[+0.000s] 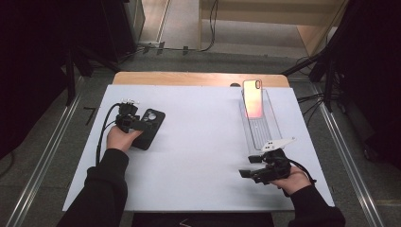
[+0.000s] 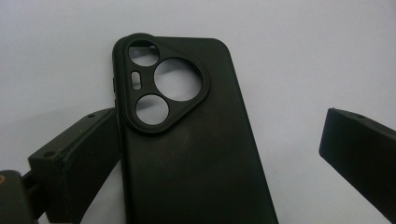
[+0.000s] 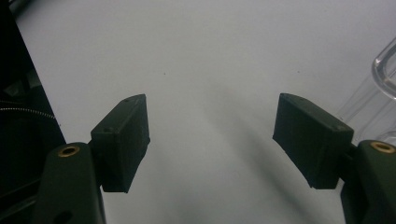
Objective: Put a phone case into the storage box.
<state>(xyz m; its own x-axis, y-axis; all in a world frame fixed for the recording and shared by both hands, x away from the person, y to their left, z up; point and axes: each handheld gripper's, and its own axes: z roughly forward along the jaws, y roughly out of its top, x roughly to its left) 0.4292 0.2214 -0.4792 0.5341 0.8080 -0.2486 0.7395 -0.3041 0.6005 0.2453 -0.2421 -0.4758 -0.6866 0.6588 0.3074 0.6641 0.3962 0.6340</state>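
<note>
left gripper [image 2: 219, 154] jaws apart w/ matte black phone case [image 2: 187, 140] between; right gripper [image 3: 210, 140] apart.

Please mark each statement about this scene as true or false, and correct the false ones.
1. The black phone case lies between the open jaws of the left tool. True.
2. The right tool grips the phone. False: its jaws are open, with nothing between them.
3. The phone rests in a clear tray. True.
4. The case lies on bare wood. False: it lies on the white table cover.
</note>
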